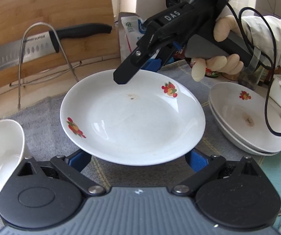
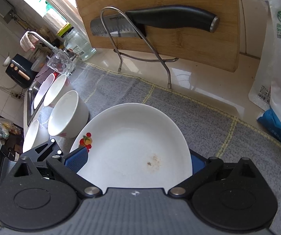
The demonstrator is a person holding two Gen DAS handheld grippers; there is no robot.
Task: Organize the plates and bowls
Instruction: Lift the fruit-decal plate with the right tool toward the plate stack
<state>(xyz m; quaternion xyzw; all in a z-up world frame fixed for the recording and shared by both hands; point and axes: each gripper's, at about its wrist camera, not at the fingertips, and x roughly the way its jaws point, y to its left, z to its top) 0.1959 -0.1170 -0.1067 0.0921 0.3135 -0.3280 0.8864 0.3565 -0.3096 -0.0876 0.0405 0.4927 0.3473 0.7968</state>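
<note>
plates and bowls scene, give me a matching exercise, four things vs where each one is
Things:
1. plate with fruit decals
2. knife
3. stack of two plates
4. white bowls

Places:
A. on the wire rack against the wooden board
B. lined up toward the sink
C. between the fingers of the right hand-held gripper
D. on the grey mat, right side of the left wrist view

Pairs: 1-C, 2-A, 3-D, 4-B

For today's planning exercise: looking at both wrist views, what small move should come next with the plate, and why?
Probably carry the white fruit-patterned plate right, onto the stacked white plates. The right hand-held gripper grips its far rim; the left hand-held gripper sits open under its near rim, and the matching stack looks like its likely home.
</note>
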